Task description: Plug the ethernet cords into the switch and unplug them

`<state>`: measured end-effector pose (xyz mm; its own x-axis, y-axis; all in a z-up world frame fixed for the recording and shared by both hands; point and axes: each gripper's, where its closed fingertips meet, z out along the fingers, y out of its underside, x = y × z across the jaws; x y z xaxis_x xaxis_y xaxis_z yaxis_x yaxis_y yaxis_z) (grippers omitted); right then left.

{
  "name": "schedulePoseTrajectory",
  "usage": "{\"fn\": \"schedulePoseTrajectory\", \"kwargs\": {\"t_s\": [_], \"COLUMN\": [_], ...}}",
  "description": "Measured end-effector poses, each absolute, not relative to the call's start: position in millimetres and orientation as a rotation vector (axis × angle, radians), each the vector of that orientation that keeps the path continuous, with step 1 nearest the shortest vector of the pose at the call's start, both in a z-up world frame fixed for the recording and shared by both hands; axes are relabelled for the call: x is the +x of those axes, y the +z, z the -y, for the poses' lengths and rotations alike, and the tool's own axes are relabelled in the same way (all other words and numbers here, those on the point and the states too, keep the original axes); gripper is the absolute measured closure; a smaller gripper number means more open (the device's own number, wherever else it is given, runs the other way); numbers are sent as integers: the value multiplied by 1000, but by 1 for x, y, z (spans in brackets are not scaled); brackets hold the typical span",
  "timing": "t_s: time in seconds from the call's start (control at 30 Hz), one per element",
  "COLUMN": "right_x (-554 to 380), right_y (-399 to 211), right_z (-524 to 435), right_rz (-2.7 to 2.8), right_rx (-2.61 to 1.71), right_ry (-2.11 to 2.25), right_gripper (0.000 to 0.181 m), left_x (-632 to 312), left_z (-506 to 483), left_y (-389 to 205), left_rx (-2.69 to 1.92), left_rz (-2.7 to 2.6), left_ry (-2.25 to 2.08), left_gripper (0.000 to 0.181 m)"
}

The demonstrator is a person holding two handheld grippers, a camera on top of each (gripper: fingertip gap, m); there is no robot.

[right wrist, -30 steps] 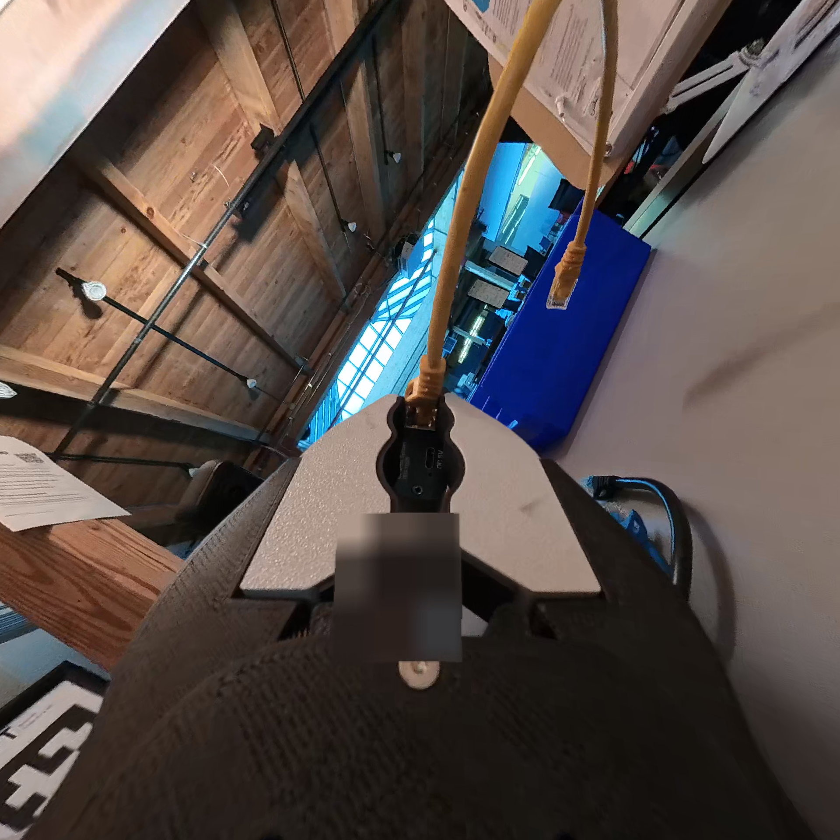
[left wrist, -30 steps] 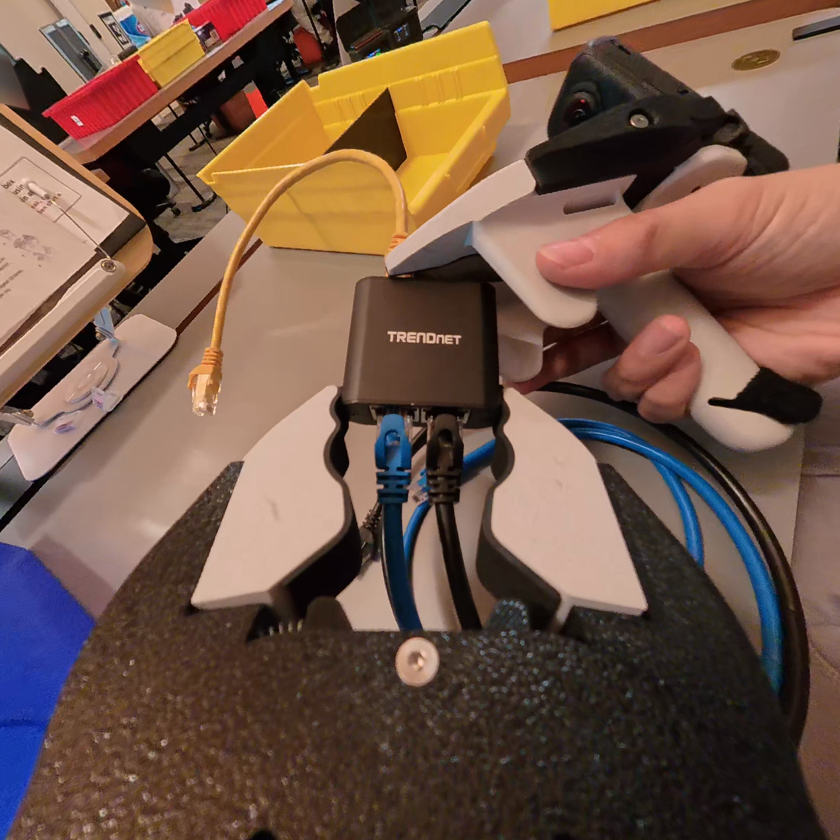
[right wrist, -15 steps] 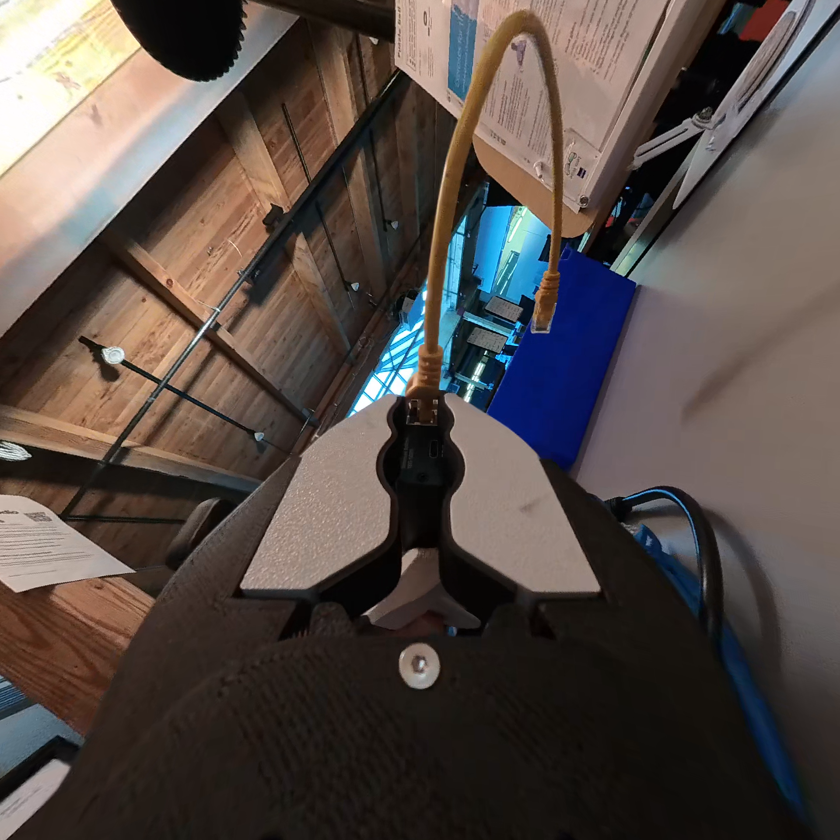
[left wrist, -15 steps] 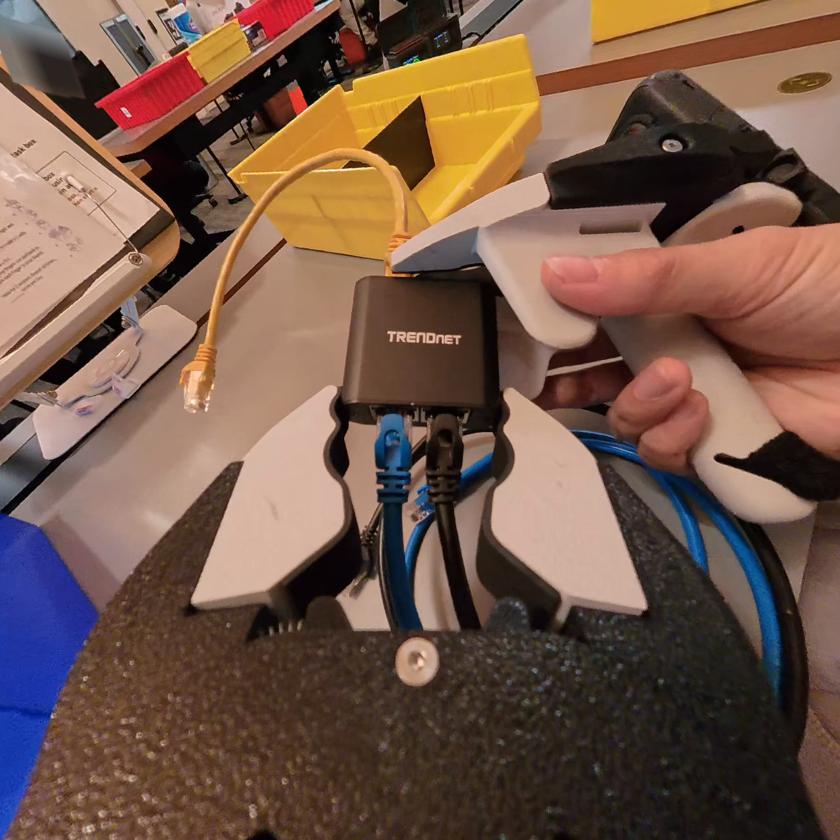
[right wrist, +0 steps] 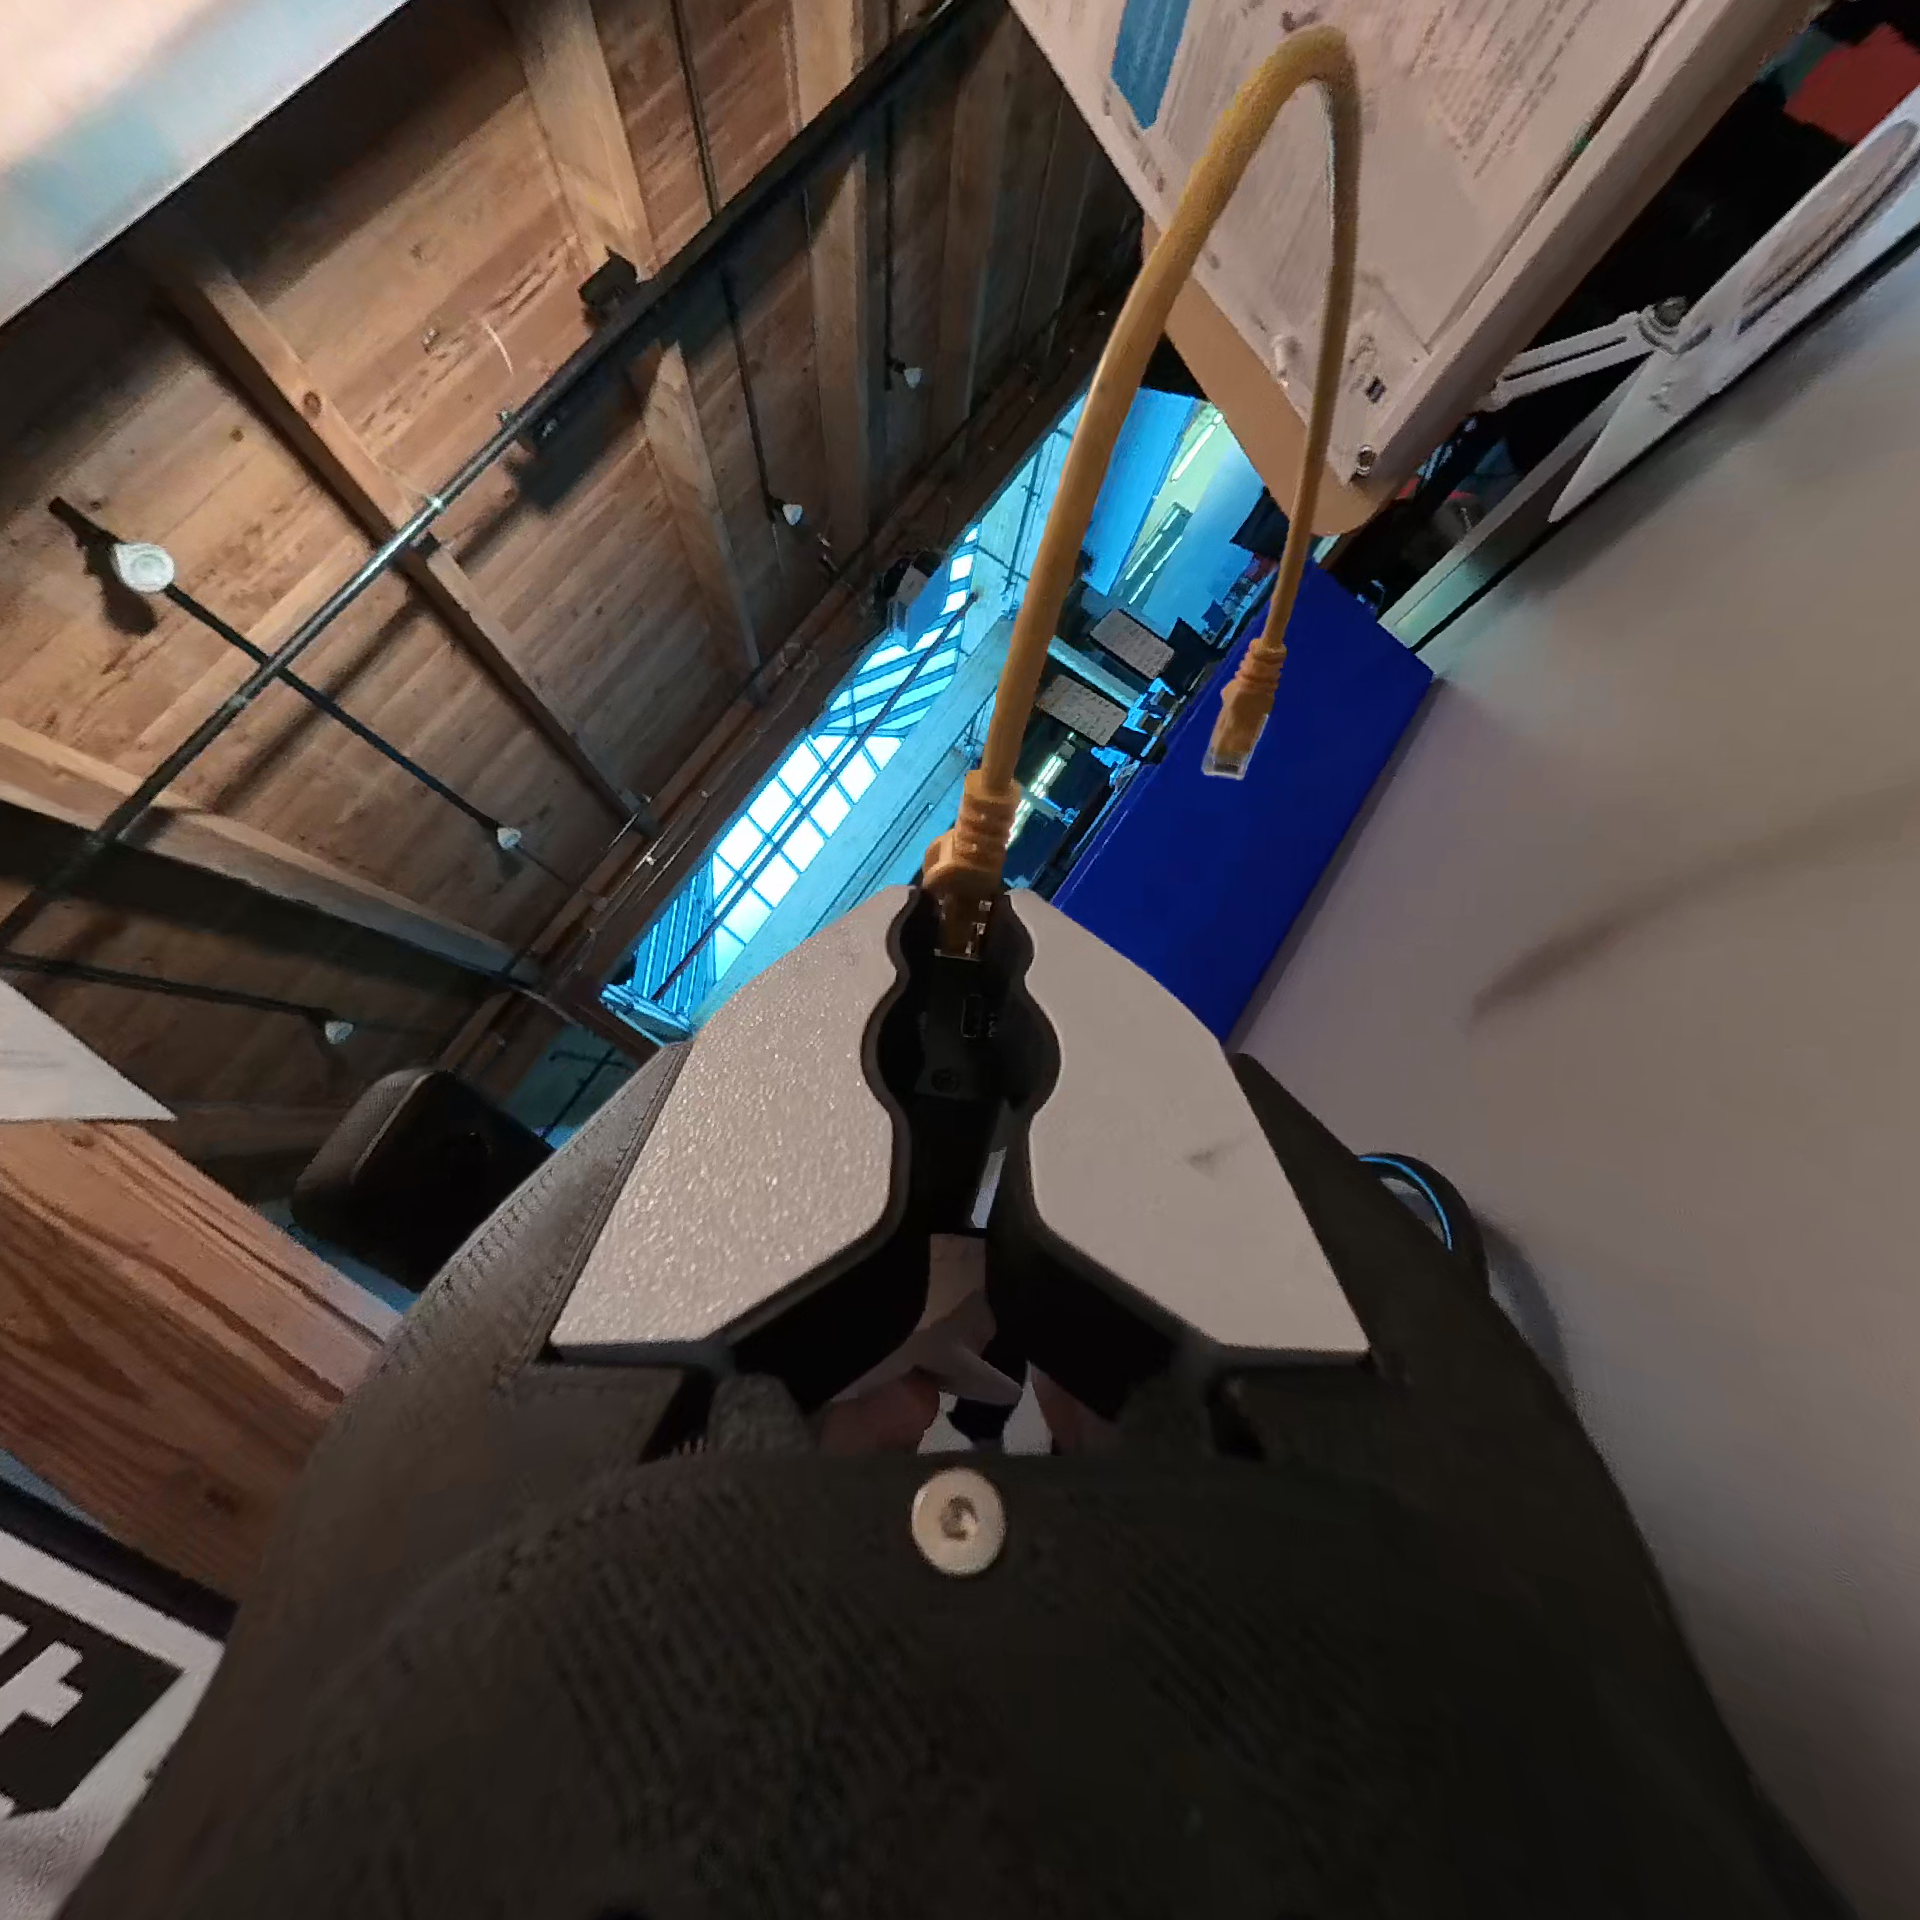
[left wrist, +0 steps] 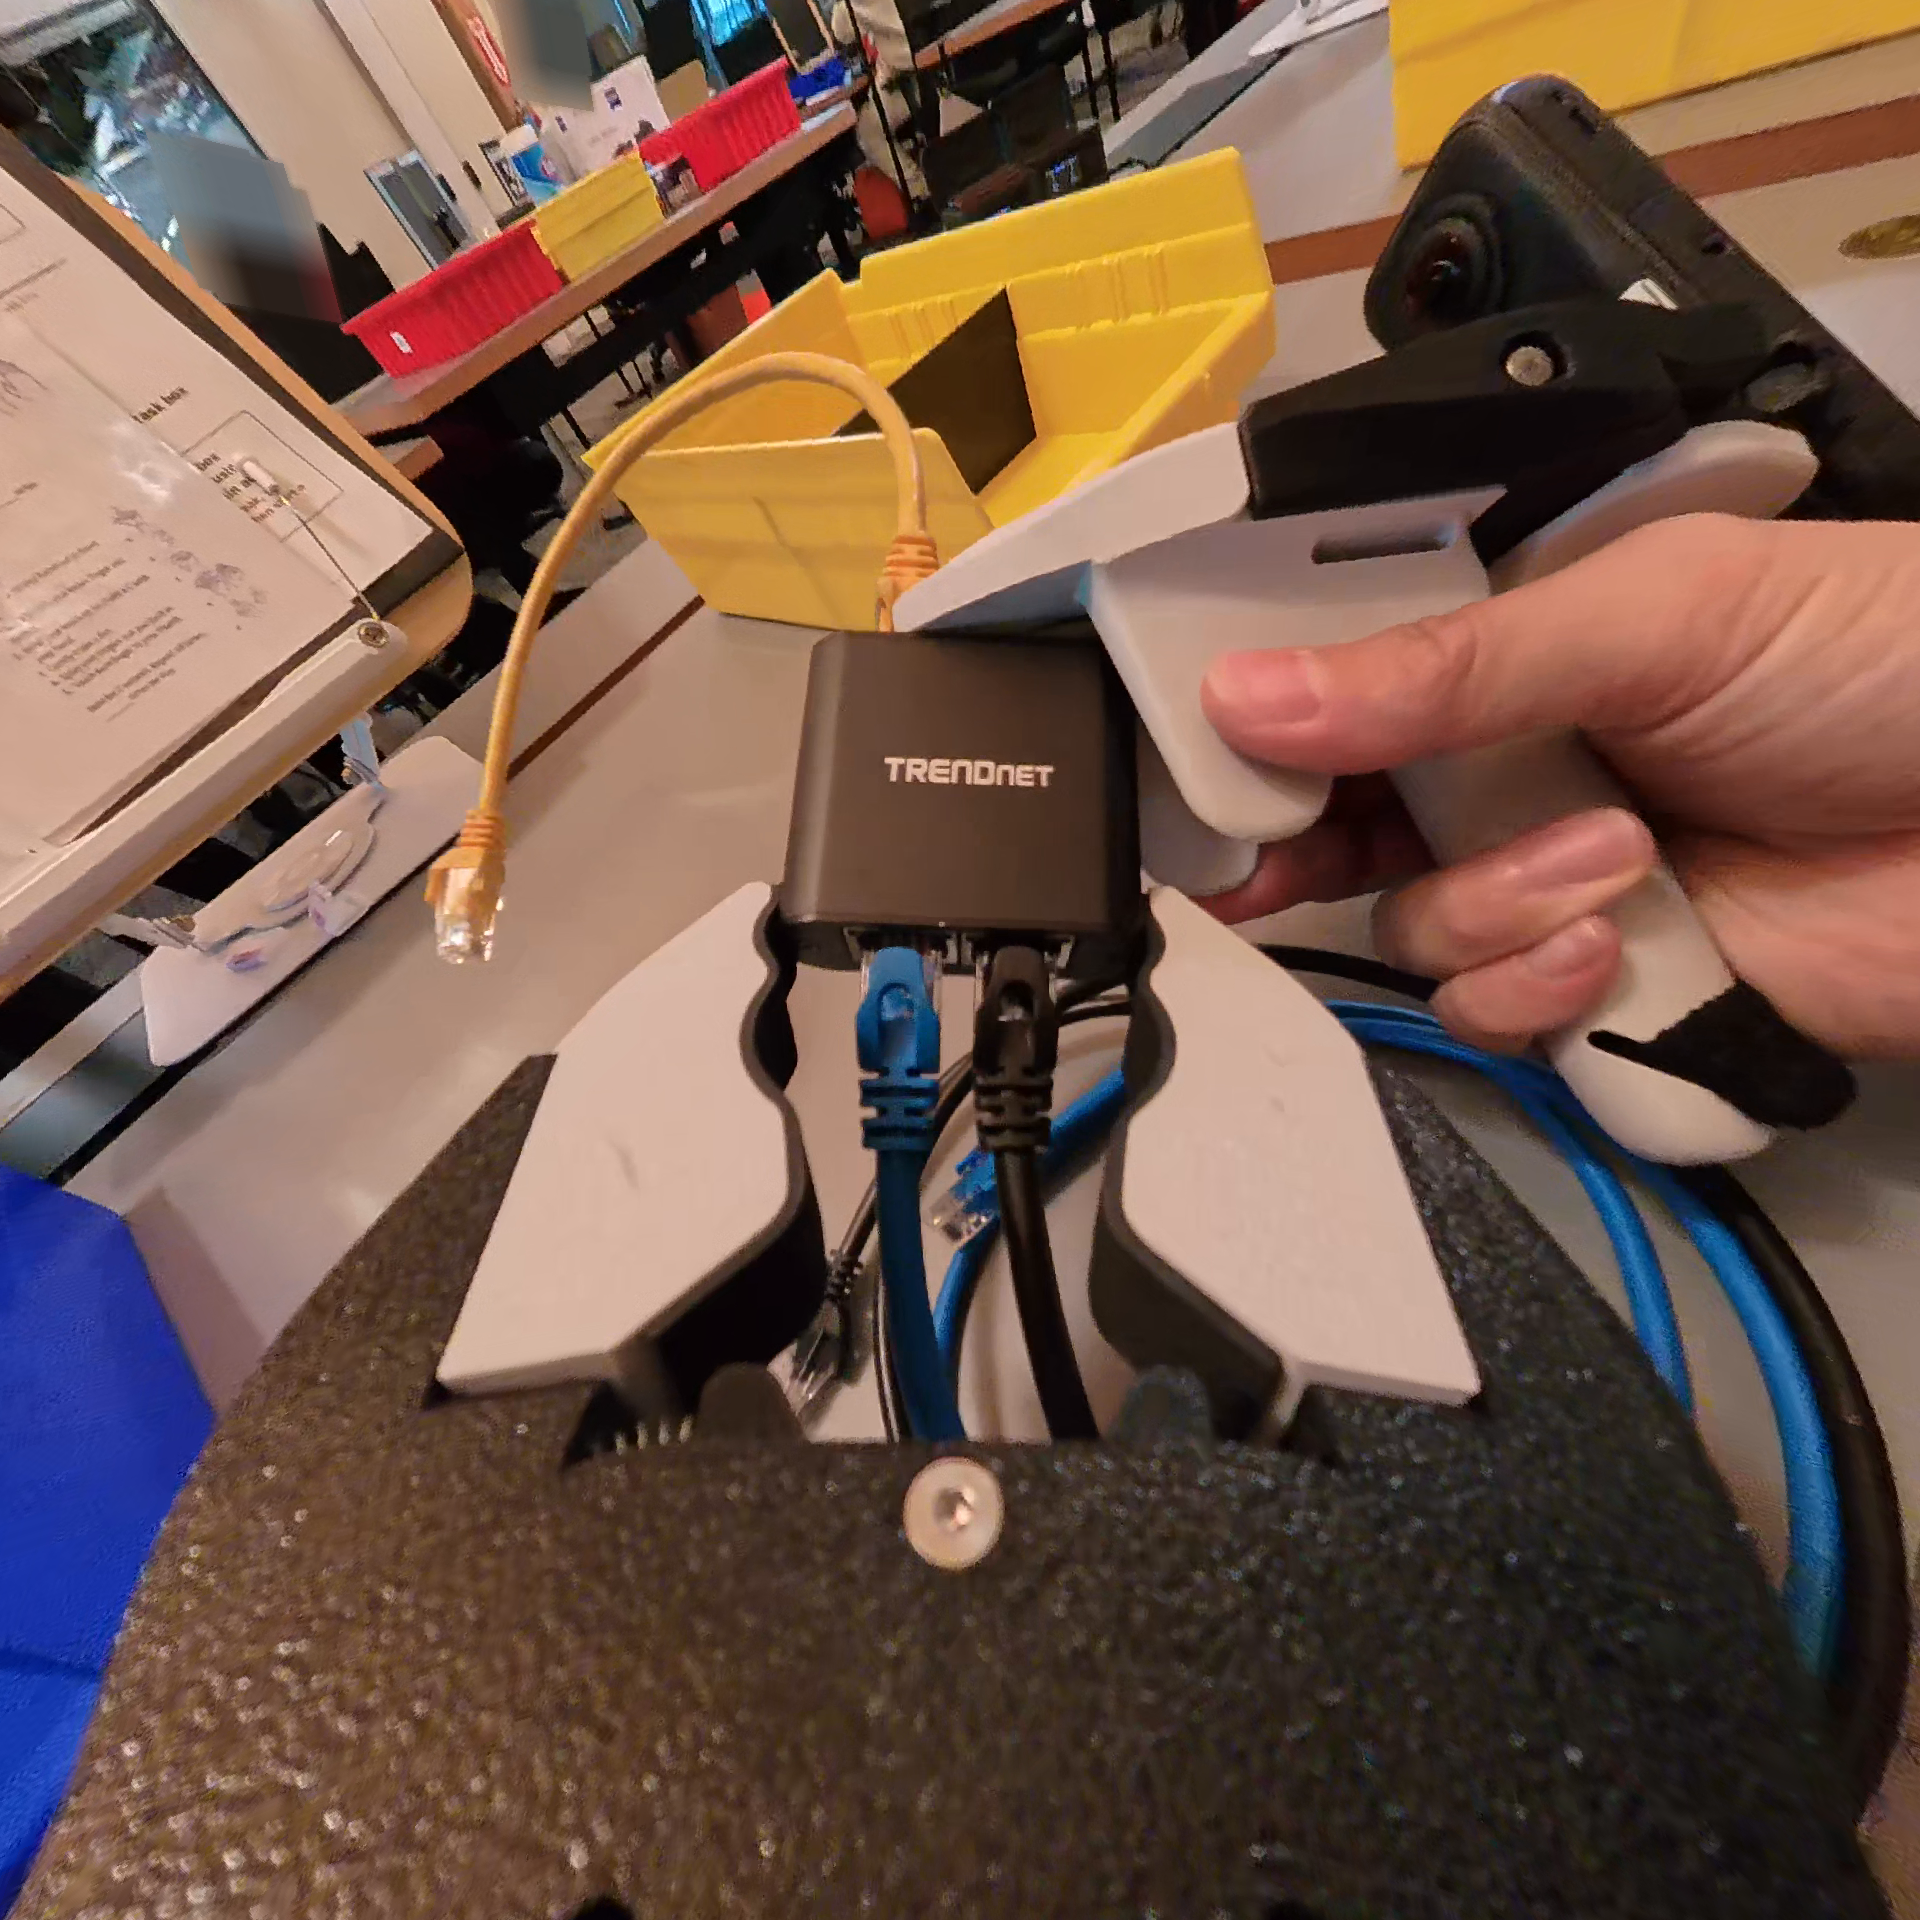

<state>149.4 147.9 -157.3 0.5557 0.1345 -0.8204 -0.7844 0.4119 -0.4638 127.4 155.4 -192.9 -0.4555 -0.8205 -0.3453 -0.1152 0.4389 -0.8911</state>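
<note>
My left gripper (left wrist: 961, 920) is shut on the near end of the black switch (left wrist: 961, 790) and holds it above the grey table (left wrist: 623, 748). A blue cord (left wrist: 896, 1039) and a black cord (left wrist: 1013, 1039) are plugged into the switch's near face. My right gripper (right wrist: 961, 909), rolled on its side, is shut on one plug of the short yellow cord (right wrist: 1101, 416) at the switch's far face. It also shows in the left wrist view (left wrist: 997, 592). I cannot tell whether that plug is seated. The yellow cord (left wrist: 582, 520) arches left and its other plug (left wrist: 462, 904) hangs free.
A yellow bin (left wrist: 1091, 343) sits behind the switch. A paper sheet on a stand (left wrist: 156, 520) is at the left. A blue bin (left wrist: 62, 1403) is at the table's near left corner. Coils of blue and black cable (left wrist: 1714, 1299) lie under my grippers. A hand (left wrist: 1662, 727) grips the right gripper's handle. The grippers' ends are close to 4 cm from one another.
Both grippers and the switch have tilted and shifted a little together. The yellow loop has swung with them. Both grips are unchanged.
</note>
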Motion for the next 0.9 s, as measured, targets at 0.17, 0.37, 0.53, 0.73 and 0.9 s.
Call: {"fn": "schedulePoseTrajectory", "kwargs": {"t_s": [0.17,0.37,0.53,0.73,0.9], "right_x": [149,152,151,149,182], "right_y": [-150,-152,-148,-144,-125], "right_z": [-149,-148,-149,-150,-118], "right_rz": [-700,-663,-626,-581,-573], "right_rx": [-1026,-1070,-1102,-1119,-1071], "right_ry": [605,550,508,482,389], "right_gripper": [170,170,170,170,170], "left_x": [129,132,133,132,130], "left_z": [-154,-151,-151,-153,-169], "left_y": [-189,-192,-190,-189,-198], "left_rx": [-806,-895,-916,-859,-970], "left_rz": [-1778,-1696,-1652,-1607,-1576], "left_ry": [-1105,-1129,-1134,-1071,-1094], "left_gripper": [120,120,120,121,121]}}
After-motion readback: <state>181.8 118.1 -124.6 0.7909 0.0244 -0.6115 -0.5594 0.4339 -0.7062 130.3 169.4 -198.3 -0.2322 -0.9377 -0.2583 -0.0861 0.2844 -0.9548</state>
